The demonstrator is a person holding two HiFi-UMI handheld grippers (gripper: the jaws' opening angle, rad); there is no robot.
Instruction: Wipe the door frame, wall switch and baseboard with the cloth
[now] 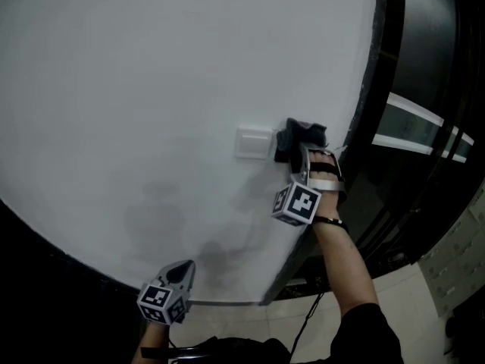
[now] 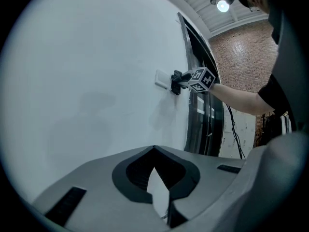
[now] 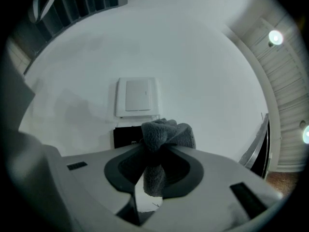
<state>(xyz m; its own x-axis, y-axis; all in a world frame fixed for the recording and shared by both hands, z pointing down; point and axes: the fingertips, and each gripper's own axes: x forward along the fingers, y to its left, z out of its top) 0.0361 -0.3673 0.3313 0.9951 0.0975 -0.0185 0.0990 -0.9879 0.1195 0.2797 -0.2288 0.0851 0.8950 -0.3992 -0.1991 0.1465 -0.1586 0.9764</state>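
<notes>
Here, cloth [image 3: 166, 134] just beside wall switch [image 3: 136, 96].

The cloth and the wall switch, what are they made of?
The cloth looks like soft, fuzzy fleece or microfibre: its grey surface is nubbly and bunches up. The wall switch seems to be smooth white plastic, with a flat, even face.

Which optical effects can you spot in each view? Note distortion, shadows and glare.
Head view: the wall bows at its edges, and soft grey shadows lie below the wall switch. Left gripper view: a fisheye circle with dark corners, and a lamp flares at the top. Right gripper view: the same dark rim, bright ceiling lights at the right, the cloth sharp up close.
</notes>
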